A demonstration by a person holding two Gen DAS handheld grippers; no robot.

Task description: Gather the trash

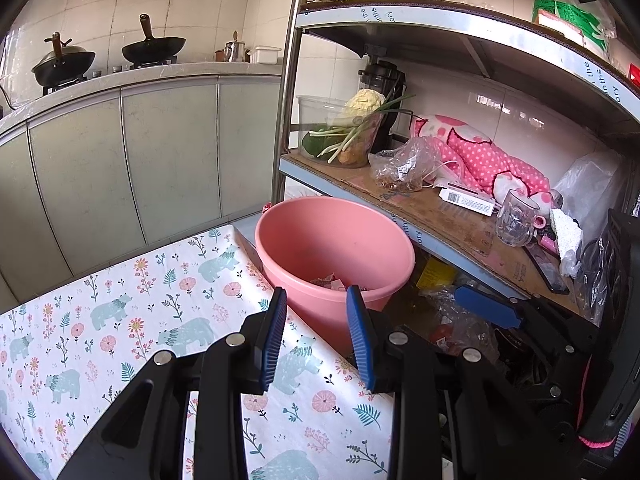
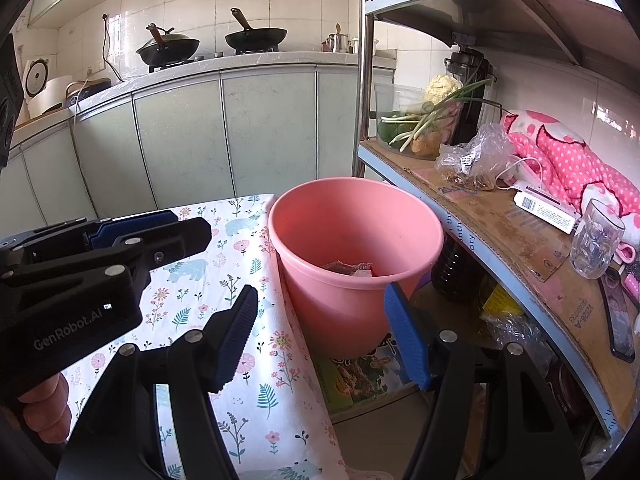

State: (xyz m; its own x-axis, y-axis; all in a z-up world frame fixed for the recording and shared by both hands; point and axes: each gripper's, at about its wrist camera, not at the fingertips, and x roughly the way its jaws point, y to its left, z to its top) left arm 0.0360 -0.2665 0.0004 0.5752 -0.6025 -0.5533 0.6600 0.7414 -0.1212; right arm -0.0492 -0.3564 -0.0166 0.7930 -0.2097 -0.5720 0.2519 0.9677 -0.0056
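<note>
Facing the pink bucket [image 1: 334, 256] from the near edge of the cloth-covered table [image 1: 120, 320], both tools hang empty. The left tool [image 1: 320, 338] has its blue pads parted by a moderate gap with nothing between them. The right tool [image 2: 322, 338] stands wider open, likewise empty.

Controlling relation: the bucket lies at 12 o'clock from each tool, standing upright just beyond and below the table's far corner, mouth facing up. In the right wrist view the left tool appears at 9 o'clock, beside the right one, so neither is clearly nearer the bucket. Crumpled scraps [image 2: 348, 268] already lie in the bucket bottom. No loose trash shows on the visible part of the table; judged from this, the next piece must be located outside these views.

Legible writing, near to far: "GenRobot.AI" on the left tool's body; a code reading roughly "V28026-A" on the cardboard [image 2: 532, 256] lining the shelf at 3 o'clock; a barcoded white label [image 2: 546, 210] farther back, its text too small to read; fragments "the" and "nths" on the shelf edge film.
</note>
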